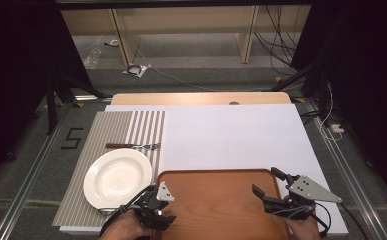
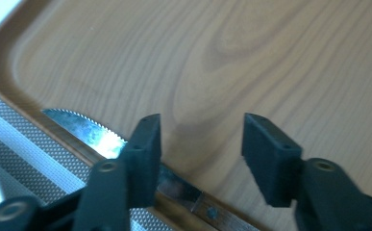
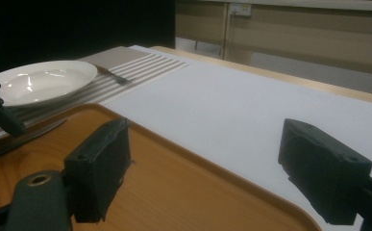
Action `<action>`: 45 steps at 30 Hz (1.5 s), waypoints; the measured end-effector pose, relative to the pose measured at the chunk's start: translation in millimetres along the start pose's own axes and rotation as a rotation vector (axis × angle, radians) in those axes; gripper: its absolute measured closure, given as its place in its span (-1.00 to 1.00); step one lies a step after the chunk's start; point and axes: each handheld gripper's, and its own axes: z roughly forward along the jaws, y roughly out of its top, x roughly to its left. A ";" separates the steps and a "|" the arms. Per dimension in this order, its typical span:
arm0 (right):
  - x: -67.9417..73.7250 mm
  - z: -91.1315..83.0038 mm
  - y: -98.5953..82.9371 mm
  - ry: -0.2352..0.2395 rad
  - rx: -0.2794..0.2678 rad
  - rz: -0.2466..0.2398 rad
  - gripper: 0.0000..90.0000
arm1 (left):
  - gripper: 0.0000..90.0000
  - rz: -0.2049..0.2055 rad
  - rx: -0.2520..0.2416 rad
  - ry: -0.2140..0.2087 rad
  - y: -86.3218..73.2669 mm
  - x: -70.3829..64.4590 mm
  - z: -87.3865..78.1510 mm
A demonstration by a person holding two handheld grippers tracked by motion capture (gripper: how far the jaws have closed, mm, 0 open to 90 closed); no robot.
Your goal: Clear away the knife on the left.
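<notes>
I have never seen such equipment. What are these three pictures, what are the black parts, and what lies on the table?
A person holds a two-jaw tool in each hand. One picture looks down from above; the other two come from cameras riding on the tools.

From above, the left gripper and right gripper hover at a wooden tray. Both are open and hold nothing.

Left of the tray, a white plate and a fork lie on a striped placemat.

In the left gripper view, a serrated knife lies on the tray's edge, beside the jaws.
</notes>
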 end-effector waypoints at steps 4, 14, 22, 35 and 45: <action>-0.1 0.3 -0.1 0.001 -0.001 0.000 -0.57 | -0.13 -0.008 -0.018 0.010 0.8 0.8 -1.5; -0.4 0.4 -0.3 0.003 -0.003 0.001 -0.57 | -0.42 -0.019 -0.109 0.038 3.7 2.8 -9.3; -1.5 0.3 -0.8 0.004 0.001 0.001 -0.57 | -0.53 -0.038 -0.183 0.077 5.2 7.3 -17.7; -1.5 -0.2 -1.3 0.007 0.004 0.008 -0.57 | -0.59 -0.075 -0.280 0.127 5.8 16.8 -33.0; -1.4 0.0 -1.3 0.009 0.004 0.006 -0.57 | -0.61 -0.103 -0.313 0.157 2.3 26.6 -40.2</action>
